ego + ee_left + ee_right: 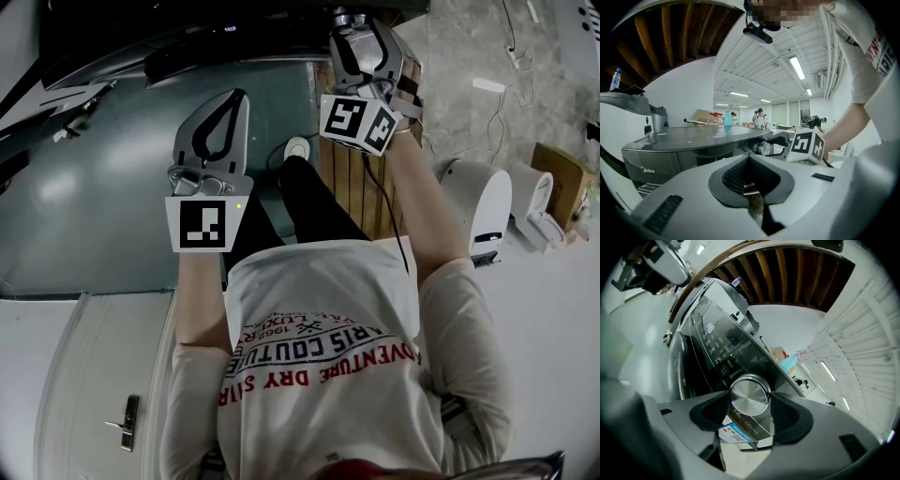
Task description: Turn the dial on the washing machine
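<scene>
At the washing machine [710, 341] control panel, your right gripper [750, 404] clamps the silver dial [749, 395]; your left gripper [750, 158] hangs alongside, jaws pressed together on nothing.

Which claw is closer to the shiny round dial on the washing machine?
Right. The right claw grips the dial between its jaws; the left claw hangs shut and empty, well off to its side.
</scene>
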Demonstrator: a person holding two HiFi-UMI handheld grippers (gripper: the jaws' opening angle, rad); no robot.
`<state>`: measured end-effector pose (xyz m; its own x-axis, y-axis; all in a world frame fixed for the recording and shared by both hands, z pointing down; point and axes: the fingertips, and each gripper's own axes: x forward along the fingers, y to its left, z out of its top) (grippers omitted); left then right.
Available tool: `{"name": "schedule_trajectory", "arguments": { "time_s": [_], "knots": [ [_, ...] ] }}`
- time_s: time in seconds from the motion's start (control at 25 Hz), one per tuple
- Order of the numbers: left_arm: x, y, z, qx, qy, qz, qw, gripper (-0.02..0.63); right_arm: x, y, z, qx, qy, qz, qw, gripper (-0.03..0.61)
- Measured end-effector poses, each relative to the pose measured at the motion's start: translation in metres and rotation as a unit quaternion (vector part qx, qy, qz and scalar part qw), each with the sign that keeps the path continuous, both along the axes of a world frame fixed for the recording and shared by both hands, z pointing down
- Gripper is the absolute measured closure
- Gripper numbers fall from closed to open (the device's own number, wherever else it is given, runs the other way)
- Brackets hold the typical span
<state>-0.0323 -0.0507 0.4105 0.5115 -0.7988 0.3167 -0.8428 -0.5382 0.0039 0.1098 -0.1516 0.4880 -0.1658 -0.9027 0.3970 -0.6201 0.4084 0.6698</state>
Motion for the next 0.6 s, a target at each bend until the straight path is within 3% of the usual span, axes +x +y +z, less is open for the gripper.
{"name": "schedule_trajectory", "arguments": {
  "time_s": [0.36, 0.6],
  "knots": [
    [-0.0031, 0.0041, 0.0027, -0.002, -0.002, -0.004, 1.0, 0.597, -0.0013, -0.0009, -0.0016, -0.026, -0.077, 0.022, 0.996, 0.298],
    [-0.0025, 0.0053, 0.0034, -0.003, -0.006, -0.003, 1.0, 0.597, 0.0003, -0.0031, -0.0041, -0.07, -0.204, 0.062, 0.974, 0.297]
  ]
}}
